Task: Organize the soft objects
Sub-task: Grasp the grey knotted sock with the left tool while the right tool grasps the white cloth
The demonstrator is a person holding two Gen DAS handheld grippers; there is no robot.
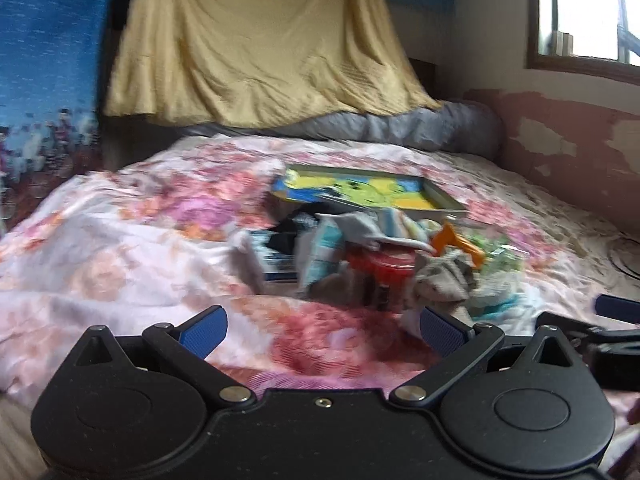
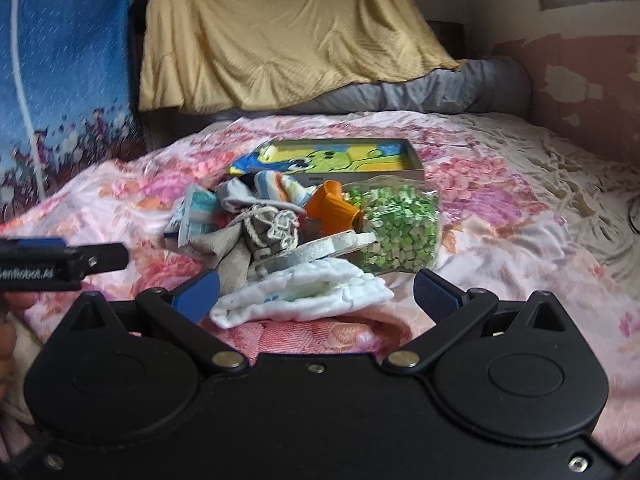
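Your bed [image 2: 500,184], under a crumpled pink floral cover, carries everything; its near edge is hidden behind both tool bodies, and its far edge meets a grey rolled bolster [image 2: 440,88] with a yellow cloth [image 2: 280,32] hanging above.

Toward the bed's far edge lies a shallow rectangular box [image 2: 340,156] with a yellow and green cartoon print; its near wall is partly masked by the pile.

The pile of soft objects [image 2: 280,220] sits mid-bed, just in front of the box. The left wrist view is motion-blurred there, so items merge.

In the right wrist view, a clear bag of green and white pieces [image 2: 400,232] lies at the pile's right, crinkly.

A white quilted cloth [image 2: 304,292], folded, lies nearest you, long axis running left to right across the bed, between your right tool's fingers.

Grey knitted socks [image 2: 264,228], a striped sock [image 2: 280,188] and an orange piece [image 2: 332,208] overlap; exact borders unclear.

Your right gripper [image 2: 316,292] stands spread wide, holding nothing. Your left gripper [image 1: 322,330] is likewise spread and empty, over bare cover near the pile's front.
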